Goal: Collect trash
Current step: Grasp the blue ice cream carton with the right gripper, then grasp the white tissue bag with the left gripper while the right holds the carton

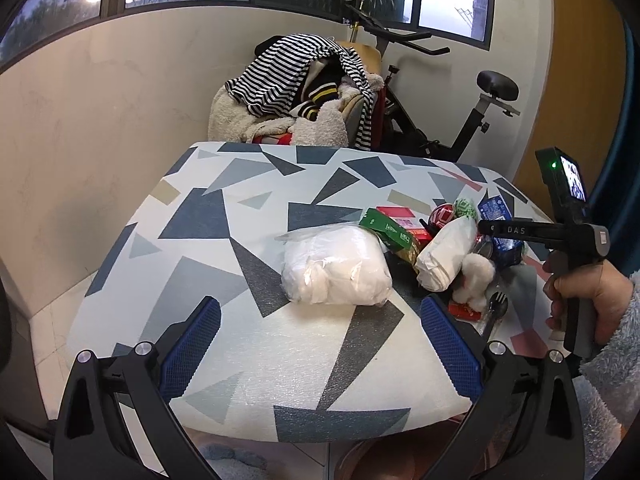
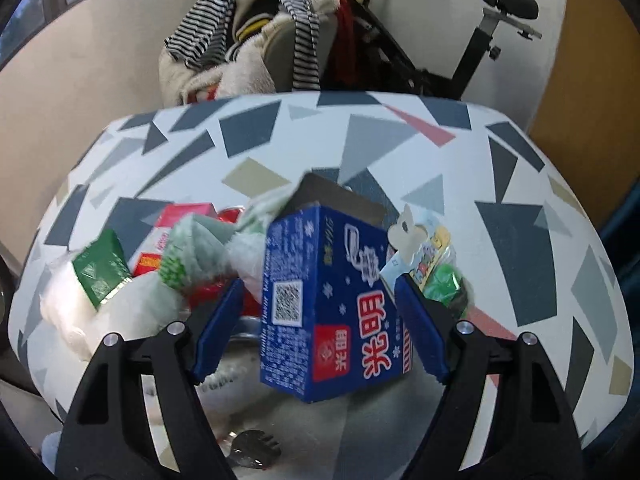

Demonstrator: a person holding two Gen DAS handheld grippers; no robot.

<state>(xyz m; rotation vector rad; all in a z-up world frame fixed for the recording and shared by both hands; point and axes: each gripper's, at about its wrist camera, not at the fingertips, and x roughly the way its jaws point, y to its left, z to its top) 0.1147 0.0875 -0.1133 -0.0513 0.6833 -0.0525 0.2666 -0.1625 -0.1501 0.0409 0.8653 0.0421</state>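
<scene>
A pile of trash lies on the patterned table [image 1: 248, 344]: a clear bag of white tissue [image 1: 336, 268], a green box [image 1: 386, 230], a white paper bag [image 1: 446, 254], red wrappers and a plastic fork [image 1: 494, 310]. My left gripper [image 1: 320, 348] is open and empty, just in front of the tissue bag. My right gripper [image 2: 320, 320] stands with its jaws around a blue milk carton [image 2: 336, 304], which is tilted above the pile; its right pad [image 2: 420, 332] touches the carton, the left pad shows a gap. The right gripper also shows in the left wrist view [image 1: 496, 232].
A chair heaped with striped and fleece clothes [image 1: 300, 92] stands behind the table. An exercise bike [image 1: 452, 112] is at the back right. A small snack packet [image 2: 432, 256] and a green wrapper [image 2: 444, 284] lie right of the carton.
</scene>
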